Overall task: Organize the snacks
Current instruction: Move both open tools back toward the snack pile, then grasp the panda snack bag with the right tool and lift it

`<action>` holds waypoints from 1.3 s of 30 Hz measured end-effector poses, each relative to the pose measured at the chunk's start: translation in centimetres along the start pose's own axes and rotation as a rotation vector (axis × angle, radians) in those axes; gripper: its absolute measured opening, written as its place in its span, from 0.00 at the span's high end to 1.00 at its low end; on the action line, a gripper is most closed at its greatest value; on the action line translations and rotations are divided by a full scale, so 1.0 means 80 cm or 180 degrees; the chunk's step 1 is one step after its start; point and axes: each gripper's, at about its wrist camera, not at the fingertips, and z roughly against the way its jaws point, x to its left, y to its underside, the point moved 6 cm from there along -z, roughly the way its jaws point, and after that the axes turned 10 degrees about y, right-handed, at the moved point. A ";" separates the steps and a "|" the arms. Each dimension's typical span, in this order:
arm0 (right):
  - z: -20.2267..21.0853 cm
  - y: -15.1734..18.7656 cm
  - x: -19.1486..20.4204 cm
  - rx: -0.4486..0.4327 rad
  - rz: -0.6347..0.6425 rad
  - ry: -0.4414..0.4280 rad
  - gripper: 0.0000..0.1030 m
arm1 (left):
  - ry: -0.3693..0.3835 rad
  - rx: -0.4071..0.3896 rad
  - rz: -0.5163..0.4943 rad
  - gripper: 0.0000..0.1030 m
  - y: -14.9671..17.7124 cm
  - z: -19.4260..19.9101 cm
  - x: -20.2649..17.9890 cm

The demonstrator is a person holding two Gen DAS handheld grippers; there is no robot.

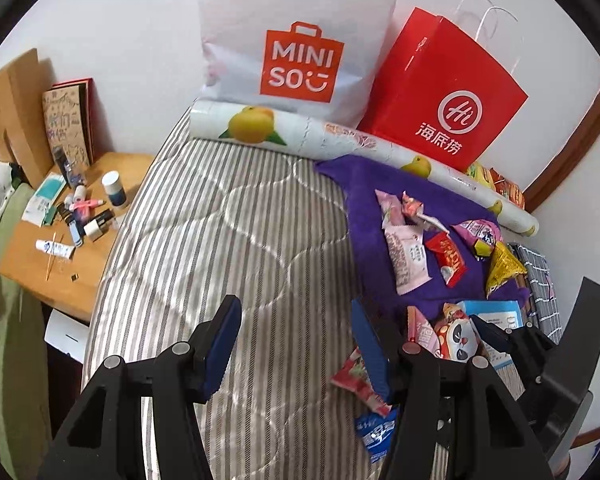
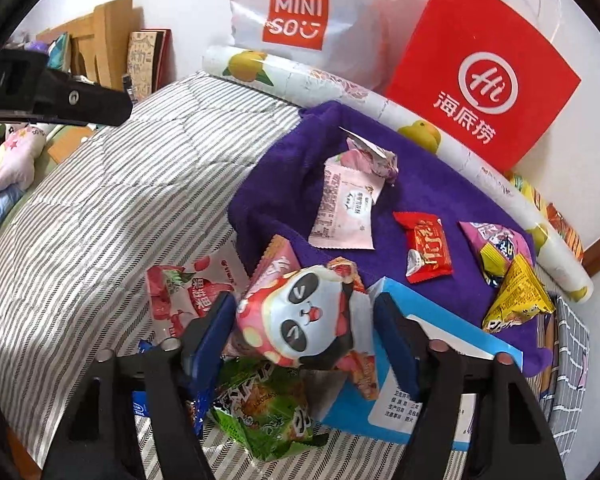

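Snack packets lie on a purple towel (image 2: 428, 196) spread on a striped bed: a pink packet (image 2: 346, 210), a red candy (image 2: 428, 250), a yellow triangular pack (image 2: 516, 296) and a pink-and-yellow pack (image 2: 494, 246). My right gripper (image 2: 306, 320) has its jaws around a panda-face packet (image 2: 304, 320), over a green packet (image 2: 268, 412) and a blue box (image 2: 432, 344); whether it grips is unclear. My left gripper (image 1: 296, 344) is open and empty over the bare quilt, left of a red strawberry packet (image 1: 358, 378). The panda packet (image 1: 458, 338) shows there too.
A white MINISO bag (image 1: 300, 48) and a red paper bag (image 1: 448, 92) lean on the wall behind a rolled fruit-print sheet (image 1: 340, 136). A wooden bedside table (image 1: 72, 236) with small bottles and tubes stands left of the bed. A checked cloth (image 2: 572, 360) lies at right.
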 end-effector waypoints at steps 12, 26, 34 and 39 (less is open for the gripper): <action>0.049 0.007 -0.032 -0.0221 -0.0430 -0.0338 0.48 | -0.0020 0.0149 0.0076 0.47 0.050 -0.003 -0.004; 0.133 0.109 -0.124 -0.0390 -0.1003 -0.0370 0.48 | 0.0110 0.0372 -0.0220 0.47 0.087 -0.046 -0.071; 0.132 0.191 -0.163 -0.0225 -0.1291 -0.0258 0.48 | 0.0131 0.0591 -0.0457 0.47 0.083 -0.093 -0.091; 0.108 0.228 -0.178 -0.0043 -0.1545 -0.0283 0.48 | 0.0081 0.0670 -0.0636 0.42 0.091 -0.099 -0.093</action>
